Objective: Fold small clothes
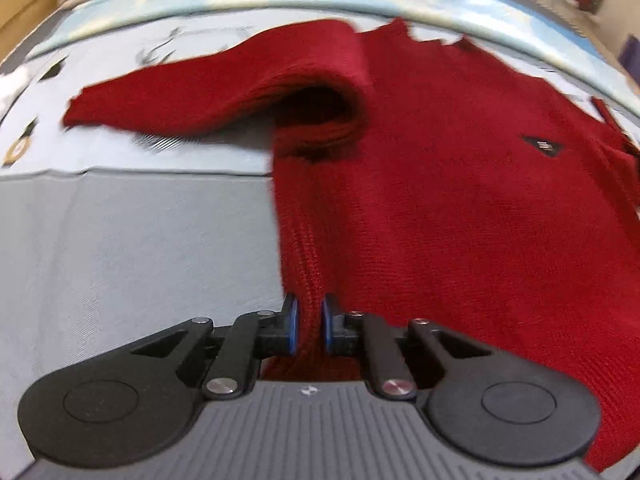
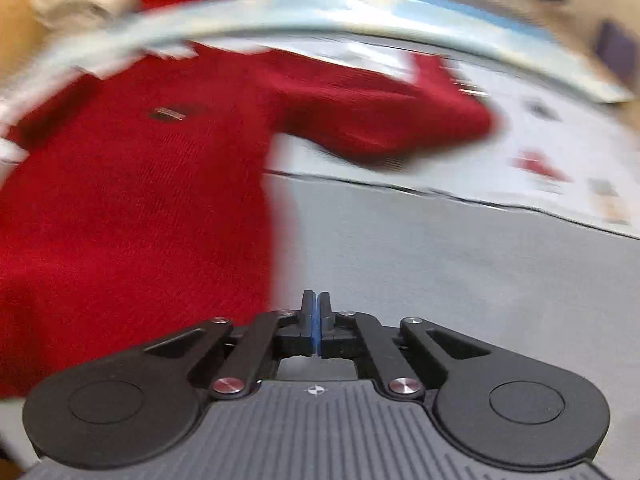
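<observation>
Barely begun: the red sweater [image 1: 460, 208] lies spread mid-frame, sleeves unfolded, the left gripper [image 1: 310, 320] pinching its lower hem while the right gripper [image 2: 316, 320] is closed on nothing beside it.

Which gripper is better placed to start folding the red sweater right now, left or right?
Left. The left gripper is shut on the red sweater's hem edge, while the right gripper is shut on nothing, over bare grey sheet beside it.
</observation>
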Tool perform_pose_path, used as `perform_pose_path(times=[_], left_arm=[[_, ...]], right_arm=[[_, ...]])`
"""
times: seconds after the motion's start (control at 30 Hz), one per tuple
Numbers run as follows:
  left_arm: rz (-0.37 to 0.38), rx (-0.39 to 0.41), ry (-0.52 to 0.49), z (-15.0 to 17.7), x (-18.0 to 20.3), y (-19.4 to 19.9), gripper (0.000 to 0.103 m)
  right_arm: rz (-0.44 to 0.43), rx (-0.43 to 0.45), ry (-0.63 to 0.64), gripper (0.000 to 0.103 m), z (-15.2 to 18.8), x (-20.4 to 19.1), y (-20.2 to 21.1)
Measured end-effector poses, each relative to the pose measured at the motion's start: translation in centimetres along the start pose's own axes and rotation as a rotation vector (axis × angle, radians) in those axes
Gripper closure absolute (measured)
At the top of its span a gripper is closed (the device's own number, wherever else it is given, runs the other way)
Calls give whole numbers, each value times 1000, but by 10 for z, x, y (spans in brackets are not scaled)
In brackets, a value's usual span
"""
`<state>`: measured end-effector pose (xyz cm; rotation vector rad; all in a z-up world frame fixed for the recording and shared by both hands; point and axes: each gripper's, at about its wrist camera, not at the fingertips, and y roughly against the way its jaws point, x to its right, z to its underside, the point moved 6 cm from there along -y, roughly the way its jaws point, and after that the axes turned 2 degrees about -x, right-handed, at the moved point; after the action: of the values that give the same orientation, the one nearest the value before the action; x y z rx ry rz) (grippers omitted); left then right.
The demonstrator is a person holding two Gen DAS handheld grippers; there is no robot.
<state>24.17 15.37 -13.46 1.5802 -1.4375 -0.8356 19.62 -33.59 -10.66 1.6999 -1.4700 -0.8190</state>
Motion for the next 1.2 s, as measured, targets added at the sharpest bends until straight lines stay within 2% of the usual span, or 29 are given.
perform_pose_path(times=[0.03, 0.07, 0.1, 0.13, 0.17, 0.3, 0.33, 0.37, 0.4, 0.43, 0.47, 0.73, 0.93, 1.03, 1.2], left_arm=[[7, 11, -21, -1, 6, 0, 90], [10, 20, -43, -1, 12, -1, 90], [7, 25, -60, -2, 18, -3, 90], [-1, 24, -66, -2, 21, -5, 90], [-12, 21, -64, -2, 21, -7, 90], [-49, -1, -3, -2, 10, -9, 89], [-61, -1, 14, -2, 4, -8, 87], [-71, -3, 31, 0, -2, -8, 85], [-80, -7, 49, 1, -9, -6, 84], [-81, -10, 69, 2, -16, -6, 80], [-79, -16, 88, 3, -22, -6, 77], [-25, -53, 171, 8, -45, -3, 76], [18, -55, 222, 2, -40, 2, 72], [23, -56, 237, -8, -37, -5, 71], [13, -38, 254, -25, -32, -15, 71]], right_arm=[[60, -25, -30, 103, 6, 17, 0], [78, -48, -98, 103, 12, 36, 1], [58, -67, -191, 103, 19, 56, 3], [17, -75, -256, 103, 25, 66, 6], [-64, -70, -313, 103, 30, 72, 11], [-186, 20, -305, 99, 26, 60, 33], [-215, 28, -305, 91, 23, 54, 34], [-230, 32, -306, 79, 20, 49, 32], [-232, 35, -305, 71, 15, 44, 29], [-222, 33, -303, 57, 11, 38, 26], [-217, 27, -299, 53, 7, 31, 21], [-239, -10, -223, 54, -34, -25, -18], [-226, -2, -273, 53, -67, -28, -51], [-234, -14, -321, 53, -82, -27, -71], [-241, 2, -310, 53, -108, -34, -90]])
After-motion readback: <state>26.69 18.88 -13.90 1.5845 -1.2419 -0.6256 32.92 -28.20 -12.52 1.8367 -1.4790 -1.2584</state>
